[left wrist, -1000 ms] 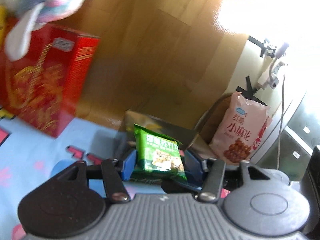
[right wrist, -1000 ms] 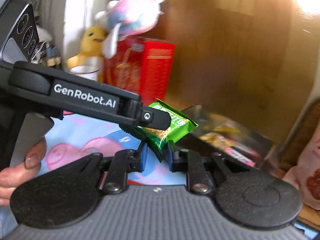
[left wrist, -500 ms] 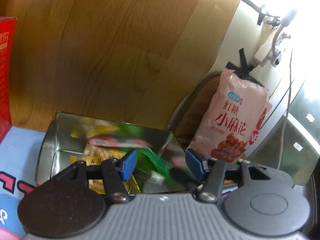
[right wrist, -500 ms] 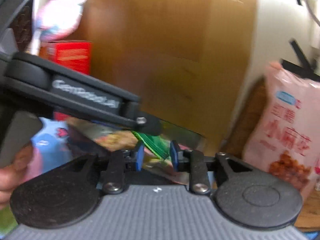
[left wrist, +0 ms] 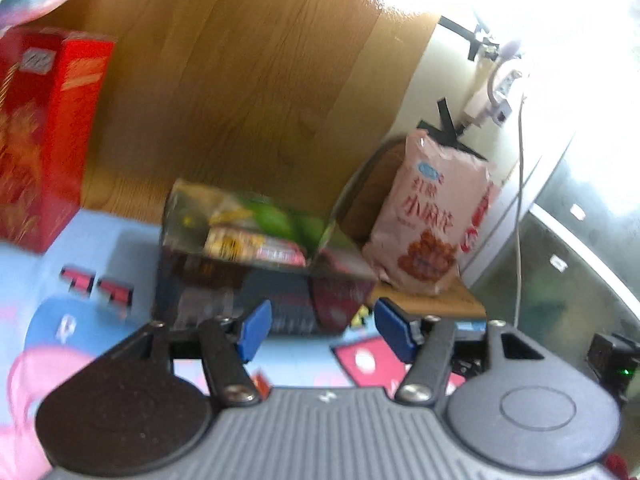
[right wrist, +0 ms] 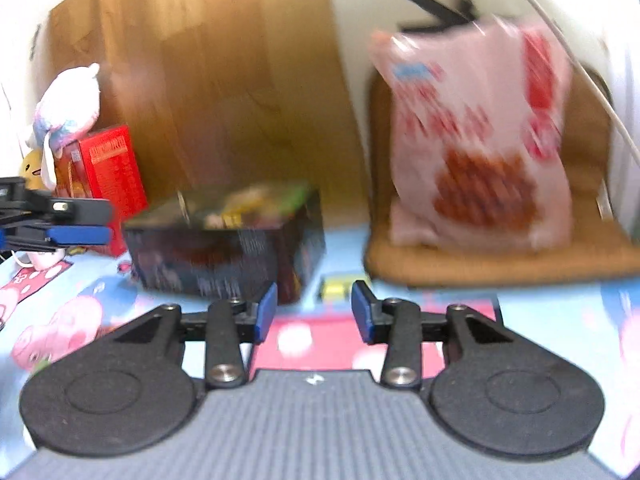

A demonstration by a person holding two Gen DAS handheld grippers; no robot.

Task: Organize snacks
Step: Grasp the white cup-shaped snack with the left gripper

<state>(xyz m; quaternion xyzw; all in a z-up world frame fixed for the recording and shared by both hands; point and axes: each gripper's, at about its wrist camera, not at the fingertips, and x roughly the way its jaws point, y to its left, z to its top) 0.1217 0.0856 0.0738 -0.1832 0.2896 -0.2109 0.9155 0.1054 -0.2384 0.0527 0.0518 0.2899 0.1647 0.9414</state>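
Observation:
A dark open snack box (left wrist: 256, 276) stands on the cartoon-print cloth and holds several packets, a green one (left wrist: 280, 220) among them. It also shows in the right wrist view (right wrist: 228, 252). My left gripper (left wrist: 320, 330) is open and empty, a little in front of the box. My right gripper (right wrist: 314, 312) is open and empty, in front of the box's right corner. The left gripper's fingers (right wrist: 76, 234) show at the left edge of the right wrist view.
A large pink snack bag (left wrist: 436, 216) leans on a brown chair (right wrist: 500, 256) right of the box. A red carton (left wrist: 44, 136) with plush toys (right wrist: 66, 108) on it stands to the left. A wooden panel is behind. A cable (left wrist: 520, 200) hangs at the right.
Both grippers held the green packet a second ago. It now lies in the box, both grippers have opened and drawn back, and the right wrist view has swung right.

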